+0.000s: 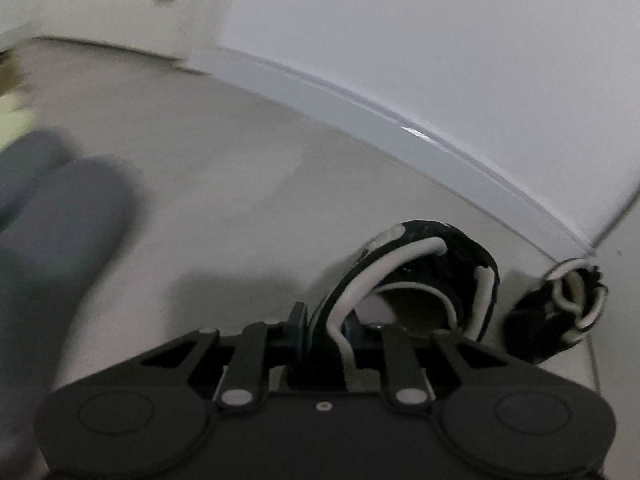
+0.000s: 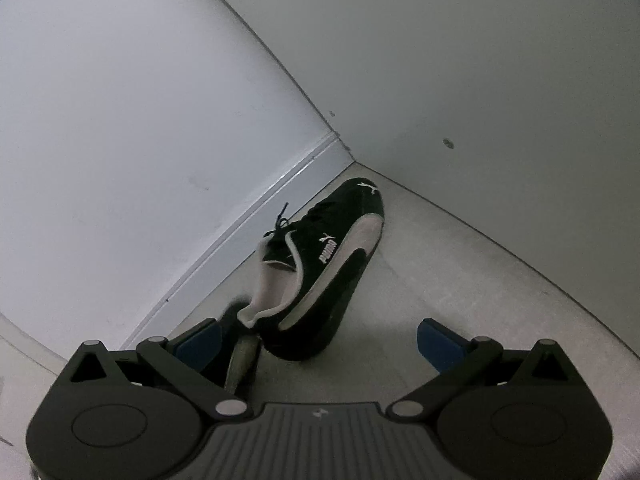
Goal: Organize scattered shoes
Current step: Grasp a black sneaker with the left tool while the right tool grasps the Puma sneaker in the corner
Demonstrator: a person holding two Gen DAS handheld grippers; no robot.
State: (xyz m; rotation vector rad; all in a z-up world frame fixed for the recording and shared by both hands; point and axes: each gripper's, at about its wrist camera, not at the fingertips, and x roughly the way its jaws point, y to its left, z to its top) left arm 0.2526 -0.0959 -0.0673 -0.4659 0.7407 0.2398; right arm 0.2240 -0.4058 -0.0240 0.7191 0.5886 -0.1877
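Left hand-held gripper (image 1: 325, 330) — clamped on sneaker collar (image 1: 404, 276) | right hand-held gripper (image 2: 318, 338) — wide apart, empty

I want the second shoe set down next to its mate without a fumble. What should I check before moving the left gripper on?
1. Left gripper shut on the held shoe: ok.
2. Grip is on the collar edge only, so hold security: cannot tell.
3. Placed shoe rests near the corner by the baseboard: ok.
4. Right gripper open, gripping nothing: ok.
5. Free floor beside the placed shoe: cannot tell.
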